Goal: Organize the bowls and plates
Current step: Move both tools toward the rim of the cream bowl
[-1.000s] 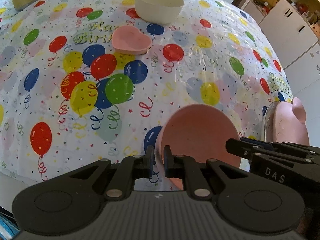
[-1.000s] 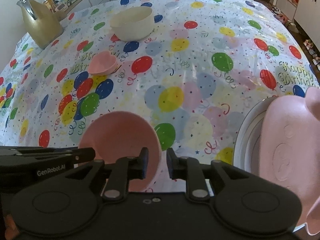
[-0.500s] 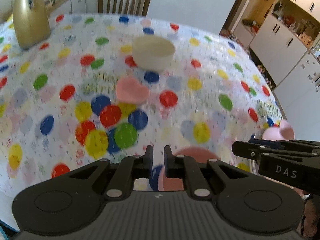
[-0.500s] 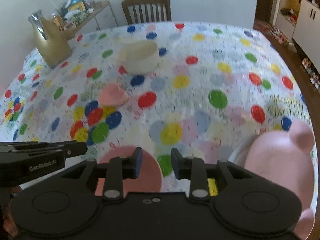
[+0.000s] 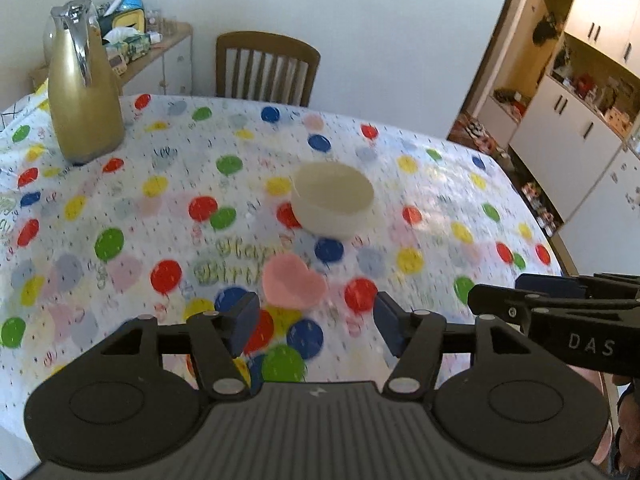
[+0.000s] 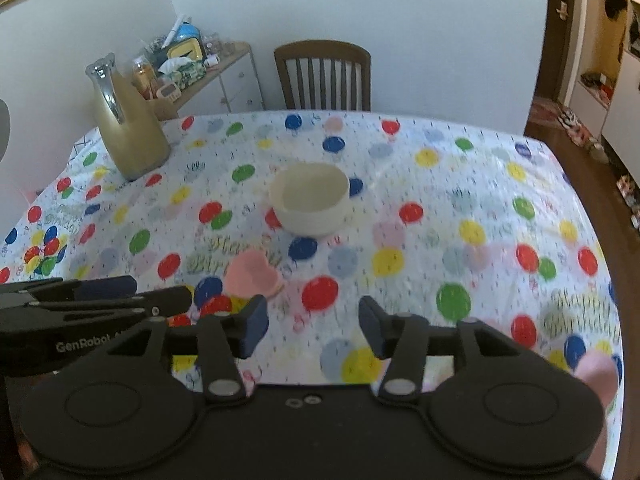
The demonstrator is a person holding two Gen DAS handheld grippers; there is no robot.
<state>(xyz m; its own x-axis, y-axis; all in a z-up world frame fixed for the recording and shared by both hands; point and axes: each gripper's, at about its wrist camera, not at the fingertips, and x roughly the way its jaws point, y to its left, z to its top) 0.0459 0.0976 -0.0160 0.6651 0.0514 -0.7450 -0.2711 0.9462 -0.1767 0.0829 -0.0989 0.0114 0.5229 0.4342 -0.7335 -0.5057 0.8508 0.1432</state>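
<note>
Just ahead of the left gripper (image 5: 314,326), whose jaws stand wide apart and empty like those of the right gripper (image 6: 312,326), sits the pink heart dish (image 5: 293,285), with the cream bowl (image 5: 332,203) farther beyond; a flat approach risks shoving the shallow dish across the slick balloon tablecloth (image 5: 440,208).
</note>
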